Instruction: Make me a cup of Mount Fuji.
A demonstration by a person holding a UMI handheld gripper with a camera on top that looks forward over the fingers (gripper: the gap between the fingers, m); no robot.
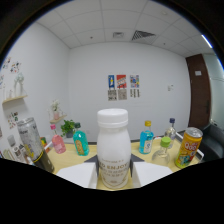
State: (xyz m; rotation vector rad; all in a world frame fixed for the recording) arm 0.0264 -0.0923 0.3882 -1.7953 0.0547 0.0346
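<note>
White capped bottle (112, 150) pinched by the tool (113, 174), with 2 teal bottles (80, 142), a yellow can (188, 147) and a silver can (31, 141) on the tabletop (145, 150) beyond.

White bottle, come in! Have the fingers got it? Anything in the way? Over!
Fingers shut on white bottle, bottle upright. Blue bottles, yellow can beyond on the table. Nothing blocking.
</note>
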